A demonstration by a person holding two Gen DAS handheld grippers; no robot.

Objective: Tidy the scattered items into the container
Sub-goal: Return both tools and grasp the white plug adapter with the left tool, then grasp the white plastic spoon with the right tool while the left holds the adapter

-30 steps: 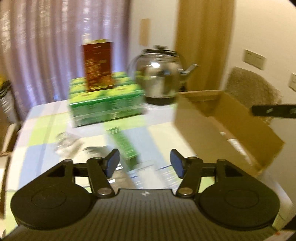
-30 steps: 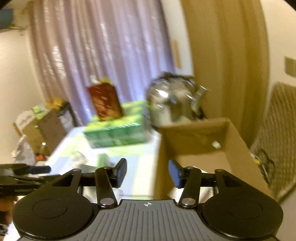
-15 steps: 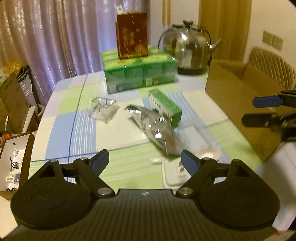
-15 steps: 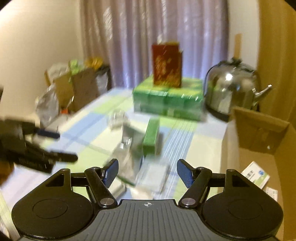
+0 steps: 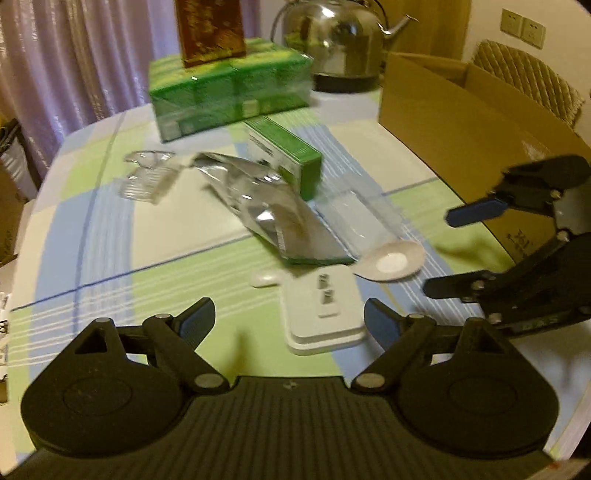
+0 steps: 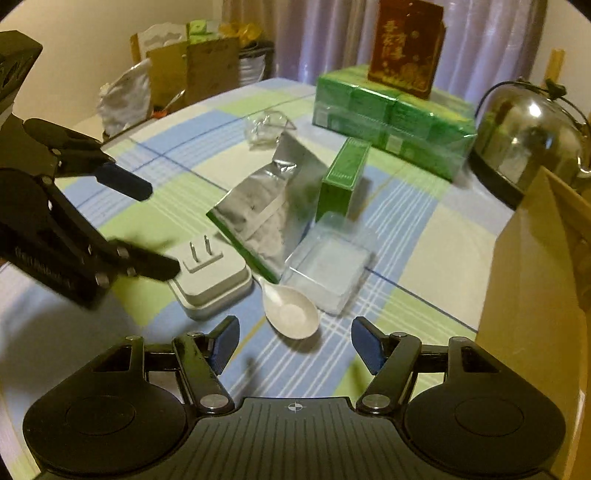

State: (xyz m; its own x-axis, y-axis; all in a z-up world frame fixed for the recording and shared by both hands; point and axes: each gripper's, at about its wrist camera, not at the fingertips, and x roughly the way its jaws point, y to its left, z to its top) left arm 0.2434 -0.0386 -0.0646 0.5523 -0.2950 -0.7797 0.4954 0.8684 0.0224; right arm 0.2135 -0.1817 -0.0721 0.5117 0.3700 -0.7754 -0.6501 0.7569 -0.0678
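Note:
Scattered on the checked tablecloth lie a white plug adapter point(image 5: 321, 306) point(image 6: 210, 273), a white spoon point(image 5: 391, 262) point(image 6: 291, 314), a silver foil pouch point(image 5: 266, 210) point(image 6: 266, 218), a small green box point(image 5: 284, 155) point(image 6: 345, 177), a clear plastic tray point(image 5: 354, 218) point(image 6: 327, 269) and crumpled clear plastic point(image 5: 147, 173) point(image 6: 267, 125). The open cardboard box point(image 5: 461, 125) point(image 6: 532, 295) stands at the right. My left gripper point(image 5: 290, 321) point(image 6: 157, 230) hangs open just before the adapter. My right gripper point(image 6: 294, 334) point(image 5: 443, 253) is open just short of the spoon. Neither holds anything.
A shrink-wrapped stack of green packs point(image 5: 229, 88) with a dark red carton point(image 5: 210, 29) on top stands at the far side, beside a steel kettle point(image 5: 340, 40). A woven chair point(image 5: 524, 77) is behind the cardboard box. Bags and cartons point(image 6: 184, 70) sit beyond the table's left edge.
Both grippers have tipped down and come closer to the table's items. The right one swung left, away from the cardboard box. Both sets of fingers stand wider apart than a second ago.

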